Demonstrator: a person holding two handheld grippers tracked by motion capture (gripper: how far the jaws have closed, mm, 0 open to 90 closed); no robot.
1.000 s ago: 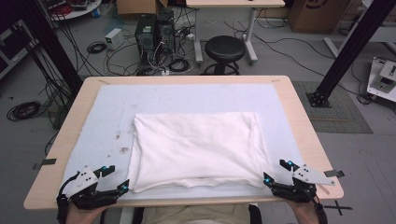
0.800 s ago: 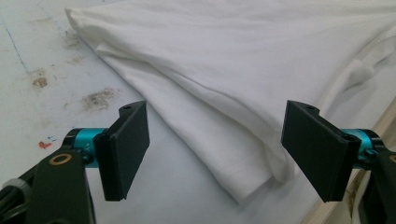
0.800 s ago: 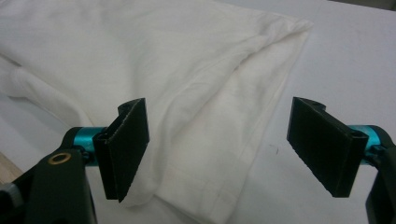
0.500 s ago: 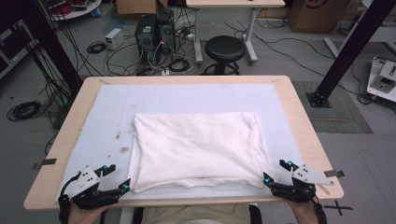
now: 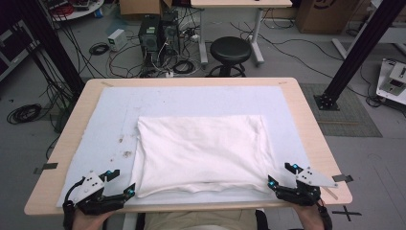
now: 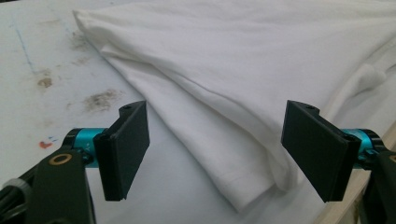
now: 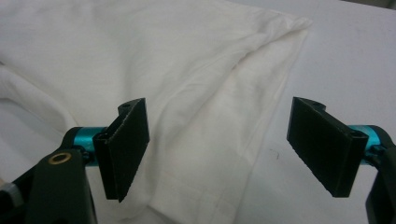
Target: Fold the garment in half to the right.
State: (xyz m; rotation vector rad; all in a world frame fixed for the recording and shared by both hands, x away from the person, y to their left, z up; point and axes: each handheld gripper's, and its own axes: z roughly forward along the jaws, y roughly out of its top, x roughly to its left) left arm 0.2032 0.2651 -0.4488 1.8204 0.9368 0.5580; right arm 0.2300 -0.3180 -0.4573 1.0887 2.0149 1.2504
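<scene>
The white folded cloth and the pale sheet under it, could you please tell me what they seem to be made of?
The white folded cloth looks like soft matte cotton jersey: limp layered folds and a stitched hem along its edge, though the weave is too fine to confirm. The pale sheet beneath looks like smooth, stiff paper or plastic matting, flat, faintly bluish and stained with brown smudges.

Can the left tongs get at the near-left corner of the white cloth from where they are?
Probably yes. The left tongs stand open with the white cloth corner lying just ahead between their jaws, flat on the table mat, and nothing lies between them.
</scene>
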